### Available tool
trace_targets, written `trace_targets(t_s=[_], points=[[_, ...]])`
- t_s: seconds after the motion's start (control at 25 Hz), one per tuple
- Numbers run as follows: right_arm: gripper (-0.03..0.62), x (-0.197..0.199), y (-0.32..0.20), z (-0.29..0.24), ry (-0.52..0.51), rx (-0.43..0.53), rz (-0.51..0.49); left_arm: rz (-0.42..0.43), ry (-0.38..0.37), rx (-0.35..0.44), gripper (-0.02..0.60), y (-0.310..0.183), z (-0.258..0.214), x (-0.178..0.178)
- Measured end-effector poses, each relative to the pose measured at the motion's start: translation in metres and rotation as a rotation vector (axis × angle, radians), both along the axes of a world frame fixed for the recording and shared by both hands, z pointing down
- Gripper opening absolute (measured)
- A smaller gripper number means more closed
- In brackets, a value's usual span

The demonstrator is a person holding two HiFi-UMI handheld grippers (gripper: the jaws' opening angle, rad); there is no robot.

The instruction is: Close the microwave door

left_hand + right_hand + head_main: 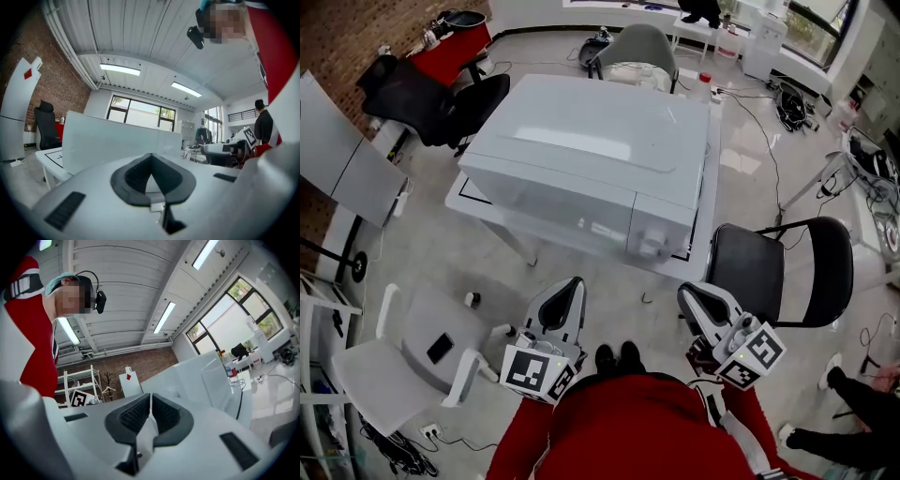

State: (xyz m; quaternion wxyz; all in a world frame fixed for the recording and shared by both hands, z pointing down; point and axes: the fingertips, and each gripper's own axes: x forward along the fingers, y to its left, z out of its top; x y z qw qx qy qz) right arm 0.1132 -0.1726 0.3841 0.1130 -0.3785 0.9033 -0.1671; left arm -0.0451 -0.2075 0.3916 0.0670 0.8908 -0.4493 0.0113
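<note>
A white microwave (591, 150) stands on a white table (701, 239) ahead of me. Its front door (548, 202) lies flush with the body, and the knob panel (652, 244) is at the front's right end. Both grippers hang low near my red sleeves, short of the table and touching nothing. My left gripper (572, 283) is shut and empty; its own view looks over the shut pads (140, 176) at the microwave (108, 140). My right gripper (687, 294) is likewise shut and empty, with its pads (138, 413) together and the microwave (206, 376) beyond.
A black chair (778, 272) stands right of the table, close to my right gripper. A white chair (403, 361) is at my lower left, a black office chair (431, 98) at the far left and a grey chair (637, 47) behind the table. Cables lie on the floor at right.
</note>
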Motion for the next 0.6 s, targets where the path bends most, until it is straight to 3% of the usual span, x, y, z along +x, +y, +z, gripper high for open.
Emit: trace_targets(t_s=[0.24,0.44,0.6], points=[[0.014,-0.006,0.014,0.012,0.023,-0.022,0.042,-0.072,-0.094,0.032,0.008,0.036,0.000,-0.026],[0.013,-0.005,0.018,0.012,0.056,-0.017,0.092,-0.171,-0.023,-0.004,0.008,0.045,0.002,-0.051],[0.012,-0.006,0.018,0.011,0.065,-0.014,0.099,-0.180,-0.019,0.011,0.008,0.047,-0.001,-0.051]])
